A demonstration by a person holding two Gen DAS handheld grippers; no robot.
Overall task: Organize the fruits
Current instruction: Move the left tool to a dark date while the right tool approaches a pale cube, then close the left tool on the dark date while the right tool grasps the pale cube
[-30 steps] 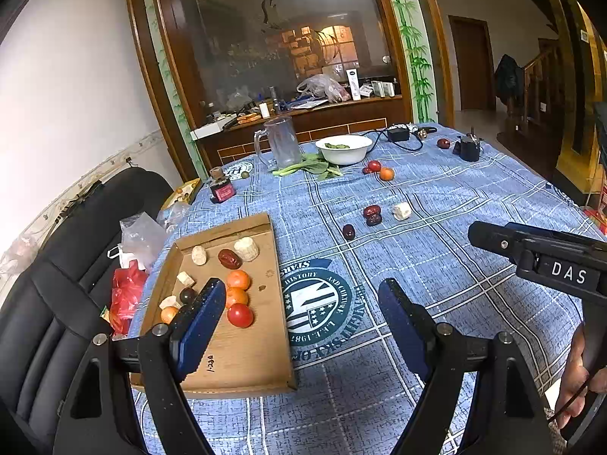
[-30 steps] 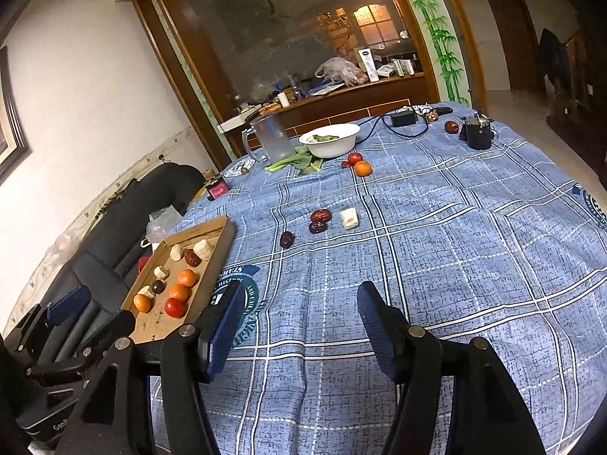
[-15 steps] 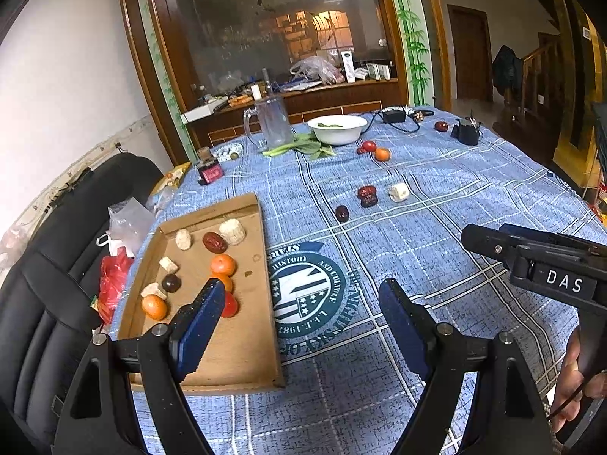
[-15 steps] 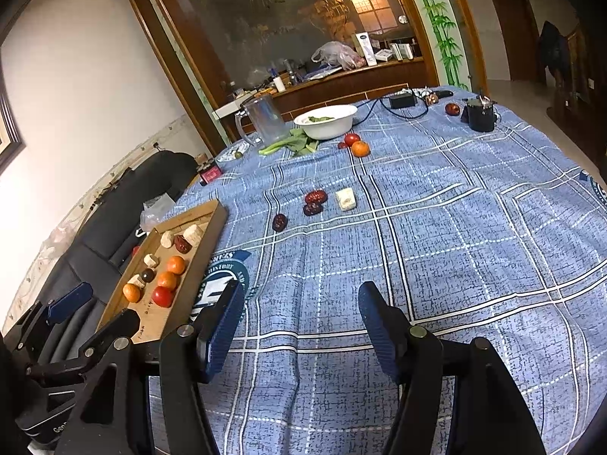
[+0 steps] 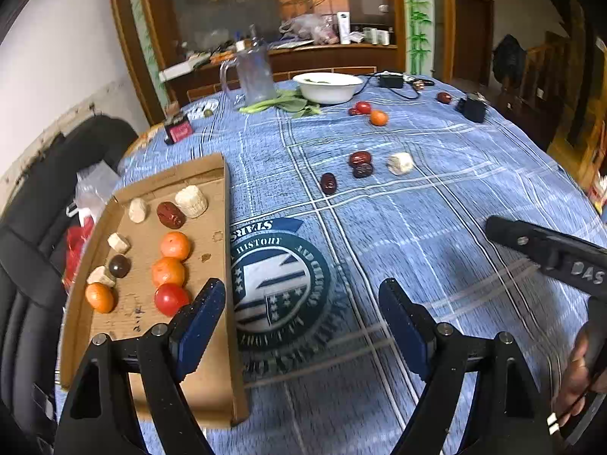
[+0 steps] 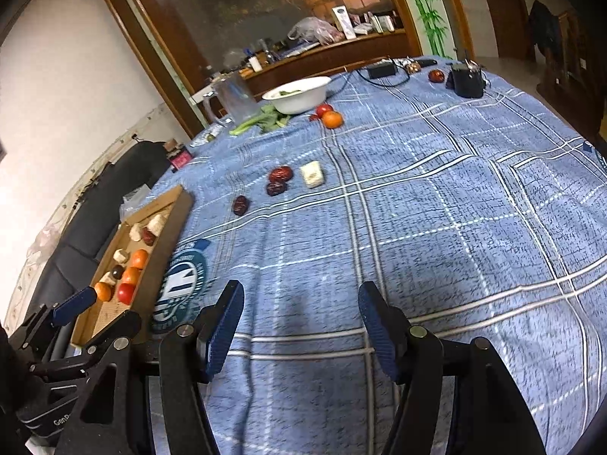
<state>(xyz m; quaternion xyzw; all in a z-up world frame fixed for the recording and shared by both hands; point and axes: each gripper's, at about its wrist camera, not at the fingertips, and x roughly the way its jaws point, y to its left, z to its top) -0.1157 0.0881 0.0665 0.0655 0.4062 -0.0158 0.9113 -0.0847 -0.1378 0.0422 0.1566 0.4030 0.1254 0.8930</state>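
Both the left gripper (image 5: 303, 314) and right gripper (image 6: 299, 318) hang w/ jaws spread, empty; the nearest loose date (image 5: 328, 183) lies on the cloth just right of the cardboard tray (image 5: 227, 227) & beyond it, long axis pointing away (so a lengthwise pinch may roll it off).

Wide bare blue plaid tablecloth (image 6: 436, 227) lies ahead of both grippers, giving open passage toward the middle of the table. There three dark red wrinkled dates (image 6: 280, 181) and a pale cut chunk (image 6: 312, 174) sit close together. To the left, the shallow brown cardboard tray (image 5: 216, 379) raises a low wall, its floor crowded with fruit at the far end, bare near the front. A white bowl (image 6: 297, 94) and clear plastic jug (image 6: 233, 100) block the far edge.
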